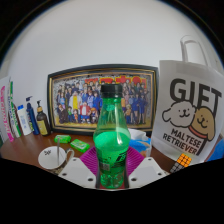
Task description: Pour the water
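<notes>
Bottle (111, 140) of green plastic with a dark green cap stands upright between the two fingers of the tool (112, 172), filling the gap between them. Both purple pads (91, 160) press against its lower body from either side, so the tool is pinching the bottle. Whether its base rests on the counter (30, 150) cannot be told, since the fingers hide it.

Beyond the bottle a framed group photograph (100, 98) leans against the pale wall. To one side of it stand several small bottles and tubes (28, 120). On the other side hangs a white tote bag (190, 115) printed with "GIFT" and a cartoon dog. On the wooden counter near the fingers lie a green sponge-like block (80, 145), a small green packet (63, 139) and a round white disc (51, 157).
</notes>
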`<control>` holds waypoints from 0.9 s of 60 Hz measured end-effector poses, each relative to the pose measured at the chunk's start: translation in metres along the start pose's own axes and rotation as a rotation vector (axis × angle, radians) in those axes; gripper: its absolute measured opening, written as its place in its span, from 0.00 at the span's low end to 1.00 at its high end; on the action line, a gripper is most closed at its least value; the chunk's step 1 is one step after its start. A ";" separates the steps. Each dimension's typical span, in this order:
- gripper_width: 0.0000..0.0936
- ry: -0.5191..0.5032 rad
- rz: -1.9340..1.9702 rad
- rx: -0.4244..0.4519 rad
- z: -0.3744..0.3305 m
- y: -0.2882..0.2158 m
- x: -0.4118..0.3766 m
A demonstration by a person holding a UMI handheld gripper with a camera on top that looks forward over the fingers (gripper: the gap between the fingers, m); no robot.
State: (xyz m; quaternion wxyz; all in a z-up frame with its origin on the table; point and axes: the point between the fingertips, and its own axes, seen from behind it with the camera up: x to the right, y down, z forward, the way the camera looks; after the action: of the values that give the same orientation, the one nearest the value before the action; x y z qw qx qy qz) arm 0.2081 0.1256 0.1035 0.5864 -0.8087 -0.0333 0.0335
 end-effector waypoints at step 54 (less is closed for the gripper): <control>0.92 0.136 -0.003 -0.287 -0.178 0.023 -0.062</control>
State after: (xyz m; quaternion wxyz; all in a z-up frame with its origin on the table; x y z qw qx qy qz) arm 0.1630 -0.0558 0.1383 0.4656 -0.8846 0.0007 -0.0272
